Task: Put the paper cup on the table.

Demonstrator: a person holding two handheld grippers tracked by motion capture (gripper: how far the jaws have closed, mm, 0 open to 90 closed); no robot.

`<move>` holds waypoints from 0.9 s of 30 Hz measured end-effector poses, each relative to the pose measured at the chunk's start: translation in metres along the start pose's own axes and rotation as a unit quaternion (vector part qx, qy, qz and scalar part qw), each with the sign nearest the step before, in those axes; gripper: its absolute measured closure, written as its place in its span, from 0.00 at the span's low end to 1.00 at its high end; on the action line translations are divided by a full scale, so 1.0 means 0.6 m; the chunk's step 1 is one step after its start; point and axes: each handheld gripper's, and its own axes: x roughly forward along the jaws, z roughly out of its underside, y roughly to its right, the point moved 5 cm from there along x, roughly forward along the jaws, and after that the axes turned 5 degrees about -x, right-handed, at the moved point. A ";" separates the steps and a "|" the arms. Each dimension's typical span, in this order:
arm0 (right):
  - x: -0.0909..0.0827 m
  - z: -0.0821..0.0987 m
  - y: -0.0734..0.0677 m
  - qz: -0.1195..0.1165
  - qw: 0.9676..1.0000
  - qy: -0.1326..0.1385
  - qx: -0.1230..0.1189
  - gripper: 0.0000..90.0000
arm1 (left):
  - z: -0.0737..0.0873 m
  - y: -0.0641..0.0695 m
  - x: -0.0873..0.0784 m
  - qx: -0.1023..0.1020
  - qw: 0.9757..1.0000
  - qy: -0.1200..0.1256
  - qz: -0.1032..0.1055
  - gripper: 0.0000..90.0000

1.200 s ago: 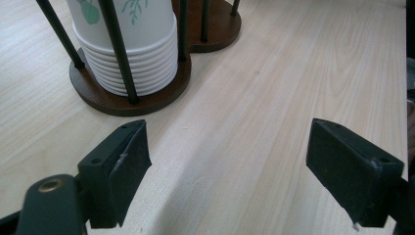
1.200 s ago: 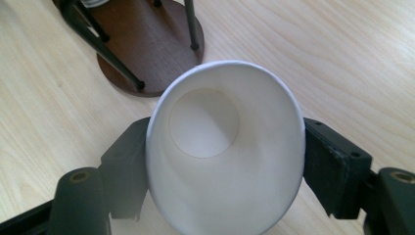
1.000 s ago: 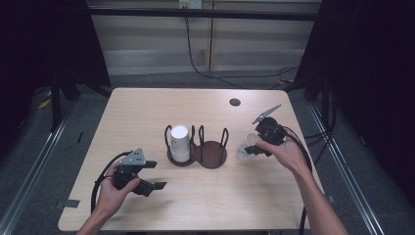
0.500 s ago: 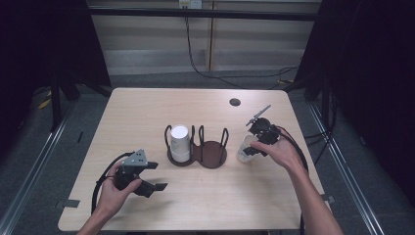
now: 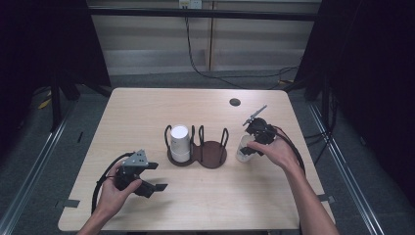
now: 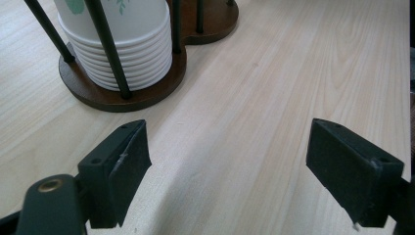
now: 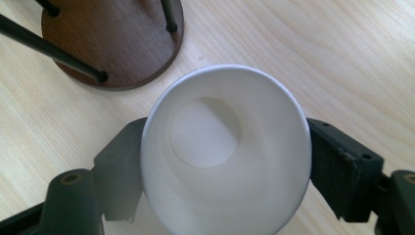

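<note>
**A:** Why's the white paper cup [image 7: 225, 152] standing upright on the pale wooden tabletop [image 5: 147, 112], just right of the dark brown two-ring wooden holder [image 5: 211, 155]?

**B:** Looks like it's been set down. The right tongs [image 7: 225, 169] sit either side of it and have just been opening, so the cup is between the jaws, which look eased off rather than pinching. I'd guess it's meant for the empty ring, since the other ring holds the white nested cup stack [image 5: 179, 143].

**A:** And the left tongs [image 6: 244, 171]?

**B:** Spread wide, holding nothing, parked near the front-left of the holder.
</note>
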 end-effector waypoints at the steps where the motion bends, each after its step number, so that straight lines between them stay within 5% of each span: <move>1: 0.001 -0.001 0.000 0.000 1.000 0.001 -0.001 0.24 | 0.000 -0.001 -0.001 0.002 1.000 -0.001 -0.002 0.18; 10: 0.007 -0.003 0.003 0.010 1.000 0.001 0.005 0.21 | 0.000 0.000 -0.001 0.000 1.000 0.000 -0.003 0.18; 27: 0.005 0.003 -0.002 0.004 0.997 0.060 0.043 0.15 | 0.000 -0.001 -0.002 -0.005 1.000 0.003 0.001 0.18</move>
